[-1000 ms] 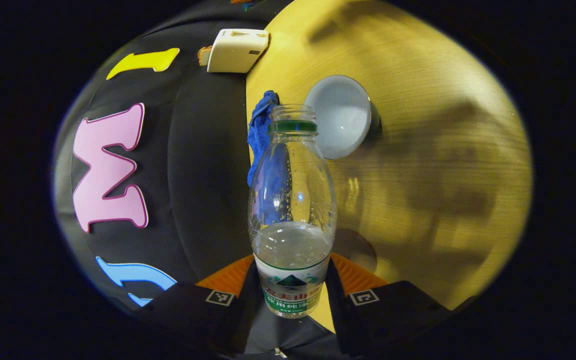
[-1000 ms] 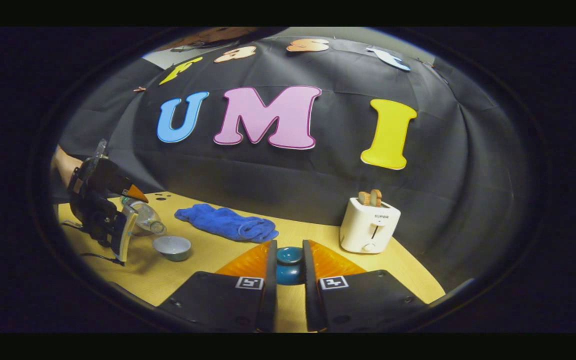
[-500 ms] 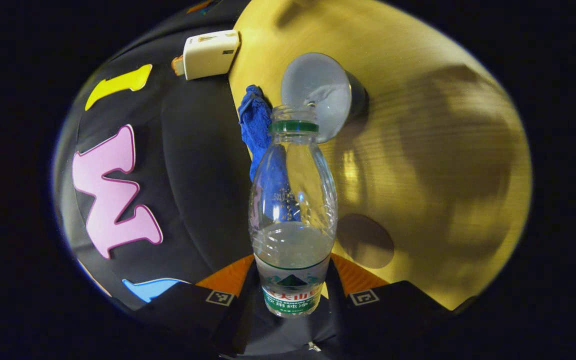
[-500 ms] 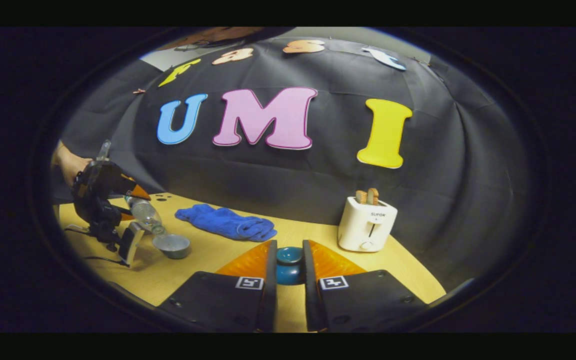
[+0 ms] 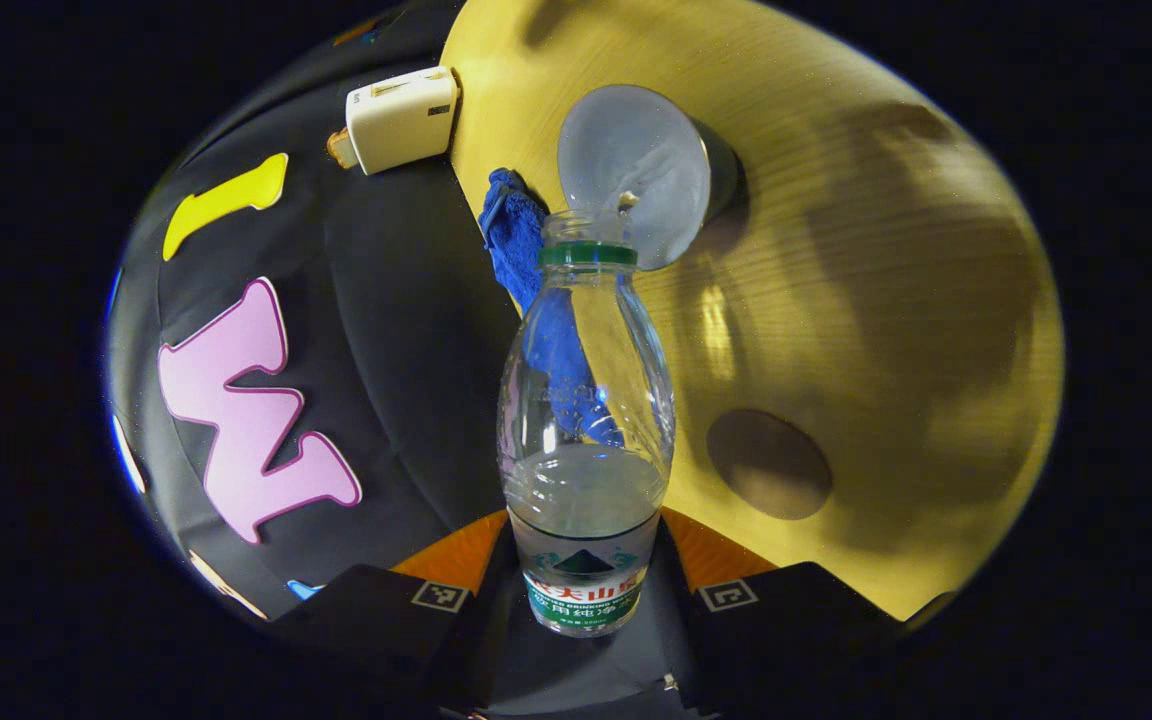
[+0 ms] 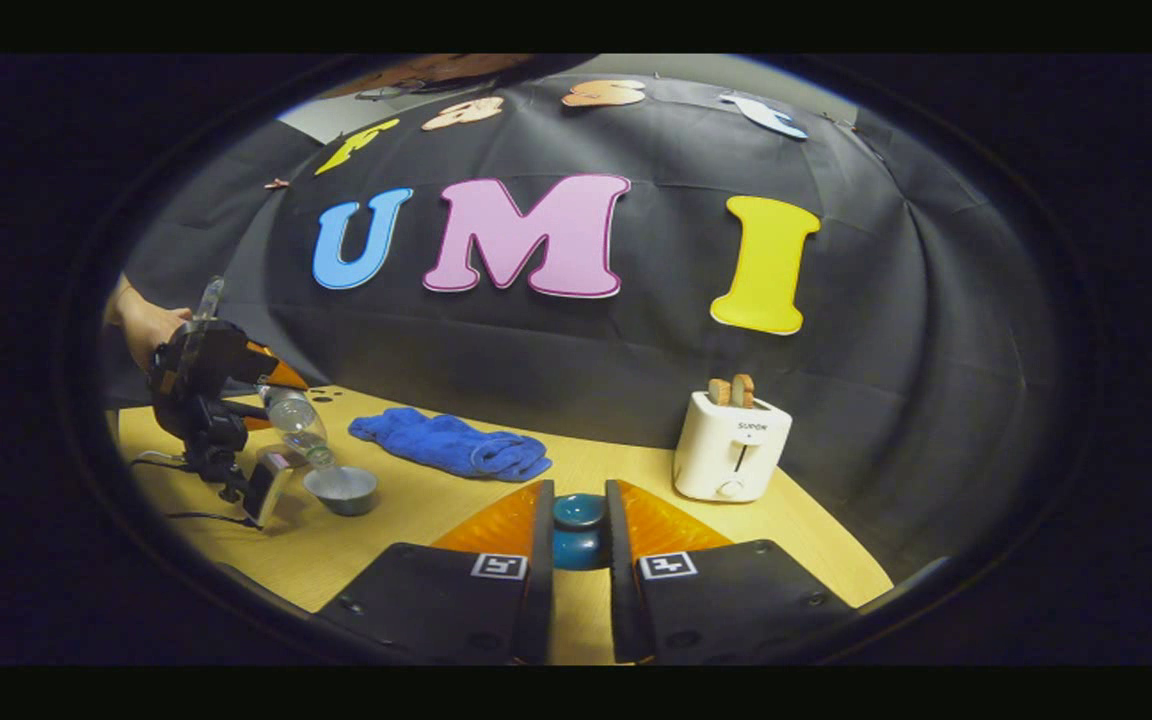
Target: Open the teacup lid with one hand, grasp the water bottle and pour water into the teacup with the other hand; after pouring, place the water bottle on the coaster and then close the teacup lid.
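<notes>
In the left gripper view, my left gripper [image 5: 584, 545] is shut on a clear water bottle [image 5: 586, 420] with a green neck ring, cap off, about half full. The bottle is tipped mouth-down over the open grey teacup [image 5: 636, 165], and a little water leaves its mouth. A round brown coaster [image 5: 769, 463] lies on the wooden table beside the bottle. In the right gripper view, my right gripper [image 6: 578, 497] is shut on the teal teacup lid [image 6: 578, 545], held above the table. Far left there, the left gripper [image 6: 211, 385] tilts the bottle [image 6: 298, 425] over the teacup [image 6: 341, 490].
A crumpled blue towel [image 6: 451, 445] lies at the back of the table [image 6: 406, 520], behind the teacup. A white toaster [image 6: 731, 450] with bread slices stands to the right. A black cable trails on the table under the left gripper. A hand holds that gripper.
The left gripper has tipped the bottle further and brought its mouth over the teacup; water now runs out. The right gripper holds the lid still.
</notes>
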{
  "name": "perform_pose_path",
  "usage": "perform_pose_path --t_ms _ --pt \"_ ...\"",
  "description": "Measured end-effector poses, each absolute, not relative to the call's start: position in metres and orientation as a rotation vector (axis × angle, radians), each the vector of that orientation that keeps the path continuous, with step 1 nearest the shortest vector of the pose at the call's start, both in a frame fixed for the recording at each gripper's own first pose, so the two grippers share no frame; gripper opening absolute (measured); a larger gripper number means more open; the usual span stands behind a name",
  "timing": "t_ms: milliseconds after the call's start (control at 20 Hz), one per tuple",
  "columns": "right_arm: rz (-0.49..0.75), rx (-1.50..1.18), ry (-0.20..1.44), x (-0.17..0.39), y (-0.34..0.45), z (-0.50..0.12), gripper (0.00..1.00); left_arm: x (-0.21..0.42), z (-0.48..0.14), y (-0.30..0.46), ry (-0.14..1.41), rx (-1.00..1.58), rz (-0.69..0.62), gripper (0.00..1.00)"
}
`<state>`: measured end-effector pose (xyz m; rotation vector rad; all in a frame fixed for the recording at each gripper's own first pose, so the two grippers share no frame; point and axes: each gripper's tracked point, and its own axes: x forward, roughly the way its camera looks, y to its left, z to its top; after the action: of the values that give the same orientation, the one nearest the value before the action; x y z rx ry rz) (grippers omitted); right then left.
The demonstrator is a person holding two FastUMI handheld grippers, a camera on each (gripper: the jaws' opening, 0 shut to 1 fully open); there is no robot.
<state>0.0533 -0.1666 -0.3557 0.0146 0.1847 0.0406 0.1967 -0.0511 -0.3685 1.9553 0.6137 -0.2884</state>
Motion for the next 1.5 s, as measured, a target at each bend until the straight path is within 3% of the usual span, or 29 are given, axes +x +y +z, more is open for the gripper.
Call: perform_pose_path --t_ms 50,150,250,350,500,550,850,950,1000,1050,1100,1300,1500 --pt "0.039 0.014 0.186 0.053 -0.167 -0.356 0.26 0.198 -0.367 -0.051 0.606 1.968 -0.282 0.68" --pt "0.039 0.014 0.183 0.053 -0.165 -0.356 0.31 0.202 -0.361 -0.052 0.577 1.996 -0.264 0.69" --pt "0.039 0.016 0.181 0.052 -0.165 -0.355 0.26 0.205 -0.356 -0.055 0.540 2.019 -0.251 0.68" --pt "0.036 0.019 0.175 0.051 -0.164 -0.354 0.31 0.207 -0.351 -0.059 0.515 2.045 -0.259 0.68" --pt "0.029 0.018 0.165 0.051 -0.164 -0.351 0.26 0.213 -0.342 -0.063 0.467 2.099 -0.269 0.68" --pt "0.027 0.018 0.162 0.050 -0.165 -0.350 0.31 0.214 -0.339 -0.065 0.447 2.115 -0.275 0.69" --pt "0.011 0.015 0.148 0.047 -0.169 -0.344 0.21 0.222 -0.326 -0.076 0.360 2.185 -0.292 0.68" --pt "0.008 0.015 0.148 0.046 -0.169 -0.343 0.21 0.222 -0.326 -0.079 0.345 2.186 -0.299 0.68" --pt "0.009 0.016 0.151 0.046 -0.169 -0.344 0.26 0.222 -0.327 -0.079 0.349 2.169 -0.306 0.68" --pt "0.008 0.015 0.152 0.045 -0.168 -0.344 0.31 0.220 -0.331 -0.077 0.361 2.139 -0.311 0.69" --pt "0.008 0.014 0.153 0.045 -0.168 -0.344 0.26 0.218 -0.336 -0.076 0.374 2.099 -0.318 0.68" --pt "0.010 0.014 0.160 0.046 -0.165 -0.345 0.26 0.209 -0.360 -0.078 0.408 1.882 -0.354 0.68" --pt "0.018 0.005 0.168 0.049 -0.158 -0.343 0.26 0.190 -0.393 -0.079 0.516 1.440 -0.416 0.68"
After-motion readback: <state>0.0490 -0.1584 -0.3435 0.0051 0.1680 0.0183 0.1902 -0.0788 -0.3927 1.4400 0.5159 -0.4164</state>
